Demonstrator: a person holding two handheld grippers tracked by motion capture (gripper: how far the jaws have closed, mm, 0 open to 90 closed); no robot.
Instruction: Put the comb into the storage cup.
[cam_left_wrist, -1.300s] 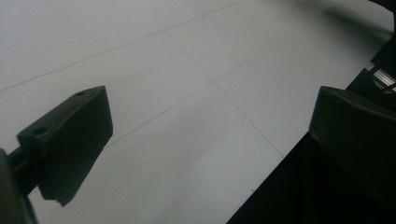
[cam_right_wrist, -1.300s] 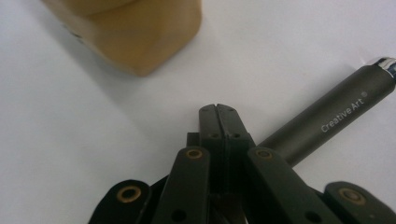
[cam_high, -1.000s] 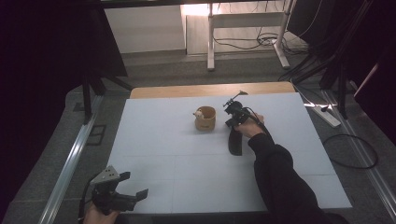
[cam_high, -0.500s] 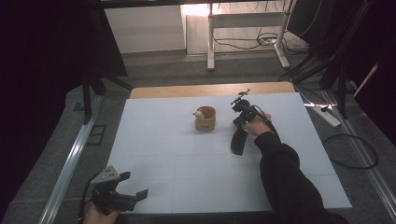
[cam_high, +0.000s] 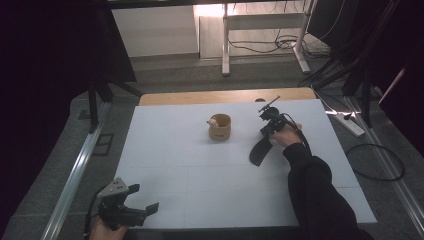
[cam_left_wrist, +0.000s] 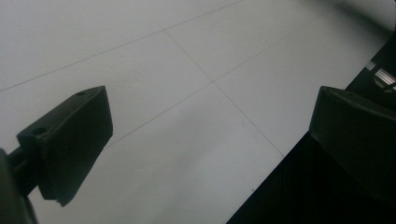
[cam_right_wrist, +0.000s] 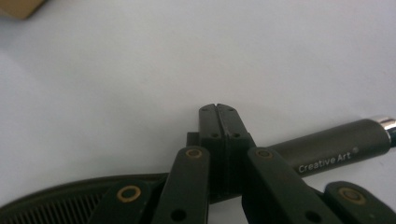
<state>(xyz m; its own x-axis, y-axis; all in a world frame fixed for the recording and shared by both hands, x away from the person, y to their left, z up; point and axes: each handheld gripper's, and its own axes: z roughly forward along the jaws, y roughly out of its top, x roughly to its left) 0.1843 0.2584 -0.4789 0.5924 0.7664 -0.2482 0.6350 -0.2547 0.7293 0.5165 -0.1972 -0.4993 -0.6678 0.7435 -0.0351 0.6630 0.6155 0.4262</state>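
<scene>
My right gripper (cam_high: 268, 125) is at the far right of the white table, held by a hand in a black sleeve. It is shut on a black tool (cam_high: 260, 150) with a wide flat end that slants toward me on the table. In the right gripper view the jaws (cam_right_wrist: 217, 114) press together over the tool's neck; its ribbed blade (cam_right_wrist: 60, 203) runs left and its handle (cam_right_wrist: 327, 147), marked "Creative Art", runs right. A tan cup (cam_high: 220, 127) with a small white item at its rim stands left of that gripper. My left gripper (cam_high: 137, 207) is open at the near left edge.
The white table top (cam_high: 200, 170) has a wooden strip (cam_high: 200, 96) along its far edge. The table's near edge (cam_left_wrist: 261, 177) crosses the left gripper view, with darkness beyond. Cables and a power strip (cam_high: 350, 125) lie on the floor to the right.
The right gripper and the black tool have shifted a little to the right, away from the cup. The left gripper has stayed put.
</scene>
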